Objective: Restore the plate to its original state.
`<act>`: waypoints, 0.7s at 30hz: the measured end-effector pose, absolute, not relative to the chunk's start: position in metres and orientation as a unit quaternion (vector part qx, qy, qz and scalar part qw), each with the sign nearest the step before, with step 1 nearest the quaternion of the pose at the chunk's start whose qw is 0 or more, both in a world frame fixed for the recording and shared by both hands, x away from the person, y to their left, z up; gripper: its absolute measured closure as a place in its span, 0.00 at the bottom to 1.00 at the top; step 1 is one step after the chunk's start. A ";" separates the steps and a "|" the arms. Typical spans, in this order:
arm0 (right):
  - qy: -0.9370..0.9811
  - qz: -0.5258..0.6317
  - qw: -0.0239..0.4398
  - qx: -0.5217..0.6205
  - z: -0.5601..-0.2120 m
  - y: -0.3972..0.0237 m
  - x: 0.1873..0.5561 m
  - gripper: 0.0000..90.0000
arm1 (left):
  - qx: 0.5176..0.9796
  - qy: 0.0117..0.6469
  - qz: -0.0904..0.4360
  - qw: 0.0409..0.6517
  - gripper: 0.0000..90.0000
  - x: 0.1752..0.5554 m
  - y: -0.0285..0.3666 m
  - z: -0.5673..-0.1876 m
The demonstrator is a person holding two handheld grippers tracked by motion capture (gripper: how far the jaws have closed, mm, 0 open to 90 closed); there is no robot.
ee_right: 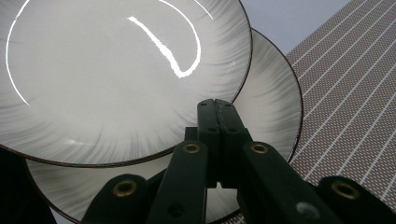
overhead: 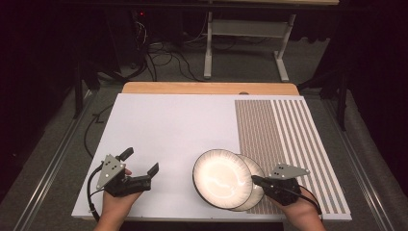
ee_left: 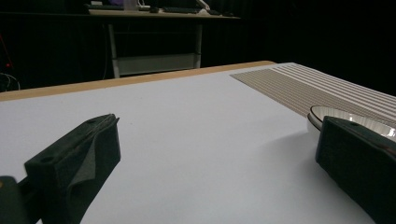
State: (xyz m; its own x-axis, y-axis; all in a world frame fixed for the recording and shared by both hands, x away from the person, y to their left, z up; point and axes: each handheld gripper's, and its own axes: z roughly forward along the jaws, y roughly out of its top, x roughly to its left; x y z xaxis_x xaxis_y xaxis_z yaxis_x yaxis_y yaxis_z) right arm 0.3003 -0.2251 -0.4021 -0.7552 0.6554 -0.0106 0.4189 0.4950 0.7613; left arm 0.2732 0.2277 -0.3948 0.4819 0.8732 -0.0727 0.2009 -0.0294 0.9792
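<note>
The right claw (overhead: pixel 254 179) has its jaws pressed fully together, tips resting over the rim of the lower plate (ee_right: pixel 273 93), right where the upper plate (overhead: pixel 222 177) overlaps it; from the right gripper view I cannot tell whether a rim is actually pinched between the jaws or whether they merely sit on top of the china. That uncertainty is the main hazard: a thin, glossy rim held by narrow tips, if held at all, could slip out as soon as the hand lifts or pulls, and the plate would drop back and clatter against its partner. The upper plate lies tilted across the lower one, so any tug on either could drag the other along, sliding the pair toward the near edge of the desk (overhead: pixel 168 125), which is close. Both plates sit at the near right of the white surface, half over the striped mat (overhead: pixel 288 130), whose edge might catch a sliding rim. The left claw (overhead: pixel 141 162) is spread wide and holds nothing, resting well apart from the plates on the left, too far off, I judge, to steady them if they shift.
</note>
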 end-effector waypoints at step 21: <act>0.842 0.399 0.154 0.328 -0.401 -0.232 0.302 1.00 | 0.652 0.415 0.297 0.561 0.01 0.273 0.229 -0.396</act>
State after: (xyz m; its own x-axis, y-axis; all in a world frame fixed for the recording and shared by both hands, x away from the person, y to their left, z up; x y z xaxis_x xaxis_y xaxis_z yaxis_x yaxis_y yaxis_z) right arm 0.3018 -0.2315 -0.4006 -0.7376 0.6752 0.0027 0.4295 0.4660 0.7736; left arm 0.2734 0.2285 -0.3956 0.4793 0.8742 -0.0775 0.2072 -0.0269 0.9779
